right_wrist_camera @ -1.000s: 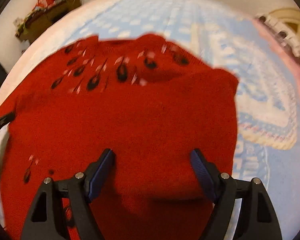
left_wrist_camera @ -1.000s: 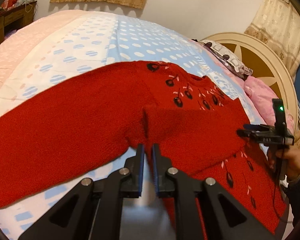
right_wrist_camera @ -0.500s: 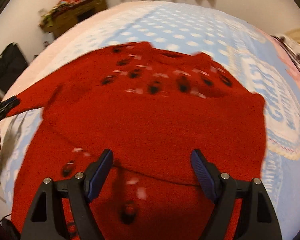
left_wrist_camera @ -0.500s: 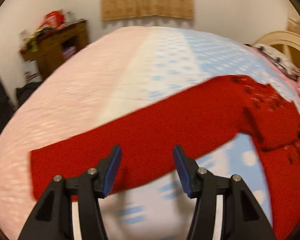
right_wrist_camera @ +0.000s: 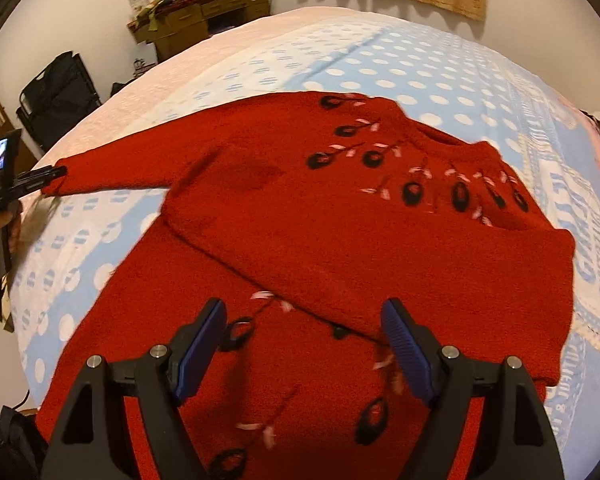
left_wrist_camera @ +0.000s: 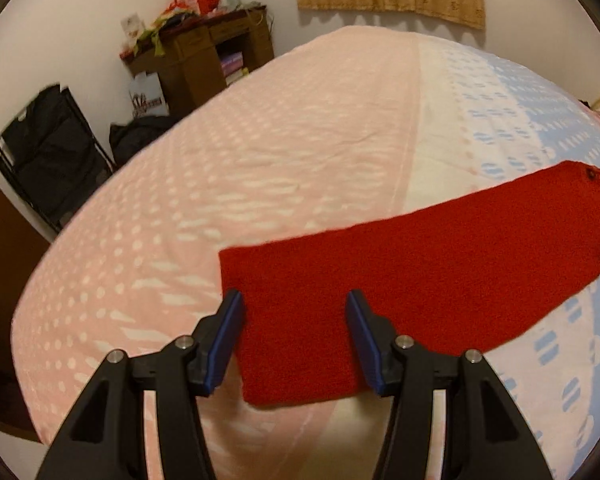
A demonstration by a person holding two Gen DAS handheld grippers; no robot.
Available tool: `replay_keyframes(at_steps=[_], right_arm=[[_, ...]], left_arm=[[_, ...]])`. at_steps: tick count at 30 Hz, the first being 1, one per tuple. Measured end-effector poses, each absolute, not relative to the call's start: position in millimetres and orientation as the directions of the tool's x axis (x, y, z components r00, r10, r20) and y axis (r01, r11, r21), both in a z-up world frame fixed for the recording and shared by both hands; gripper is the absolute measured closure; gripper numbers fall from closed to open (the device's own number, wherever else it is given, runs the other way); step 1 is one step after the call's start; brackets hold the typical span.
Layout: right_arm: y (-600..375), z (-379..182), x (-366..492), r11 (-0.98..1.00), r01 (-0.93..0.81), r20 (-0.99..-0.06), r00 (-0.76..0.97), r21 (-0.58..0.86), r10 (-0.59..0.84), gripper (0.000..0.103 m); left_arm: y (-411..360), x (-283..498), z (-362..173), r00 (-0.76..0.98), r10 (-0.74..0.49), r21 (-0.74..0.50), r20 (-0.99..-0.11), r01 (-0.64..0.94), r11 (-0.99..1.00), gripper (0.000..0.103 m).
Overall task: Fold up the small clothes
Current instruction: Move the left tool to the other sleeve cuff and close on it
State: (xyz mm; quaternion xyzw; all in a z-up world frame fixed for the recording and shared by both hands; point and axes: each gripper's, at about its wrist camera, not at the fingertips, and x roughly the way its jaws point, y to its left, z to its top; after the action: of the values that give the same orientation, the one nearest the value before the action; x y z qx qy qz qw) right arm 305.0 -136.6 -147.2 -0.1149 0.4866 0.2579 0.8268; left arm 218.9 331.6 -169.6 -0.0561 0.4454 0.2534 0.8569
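- While one red sweater (right_wrist_camera: 340,240) lies on the bed (right_wrist_camera: 440,64), we hold two grippers.
- Our left gripper (left_wrist_camera: 294,334) gapes wide around the single outstretched sleeve (left_wrist_camera: 420,264), cuff at 9 o'clock.
- Our right gripper (right_wrist_camera: 302,344) spreads wide over the body's lower part.

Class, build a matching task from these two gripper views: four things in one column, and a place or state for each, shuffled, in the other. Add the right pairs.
Things
1. left gripper
2. right gripper
3. red sweater
4. wooden desk

Places or states
A. piled with clutter, by the wall
B. open at the cuff of the outstretched sleeve
C. spread on the bed, one side folded over
D. open above the sweater's body

Pairs: 1-B, 2-D, 3-C, 4-A
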Motion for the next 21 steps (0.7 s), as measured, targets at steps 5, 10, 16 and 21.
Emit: replay_keyframes(at_steps=[5, 10, 16, 21], right_arm=[[-122, -149, 297, 0.819, -0.571, -0.866, 0.382, 0.054, 0.324, 0.022], [-117, -149, 292, 0.812, -0.581, -0.865, 0.373, 0.065, 0.336, 0.022], [-116, -147, 283, 0.800, -0.595, -0.859, 0.367, 0.078, 0.357, 0.022], [-112, -148, 278, 0.789, -0.608, -0.857, 0.358, 0.086, 0.370, 0.022]], left_arm=[[331, 217, -169, 0.498, 0.358, 0.092, -0.790, -0.481, 0.872, 0.047], [335, 214, -169, 0.520, 0.318, 0.039, -0.793, -0.478, 0.877, 0.047], [343, 192, -154, 0.564, 0.314, -0.016, -0.764, -0.503, 0.864, 0.047], [358, 187, -160, 0.555, 0.299, -0.056, -0.777, -0.533, 0.844, 0.047]])
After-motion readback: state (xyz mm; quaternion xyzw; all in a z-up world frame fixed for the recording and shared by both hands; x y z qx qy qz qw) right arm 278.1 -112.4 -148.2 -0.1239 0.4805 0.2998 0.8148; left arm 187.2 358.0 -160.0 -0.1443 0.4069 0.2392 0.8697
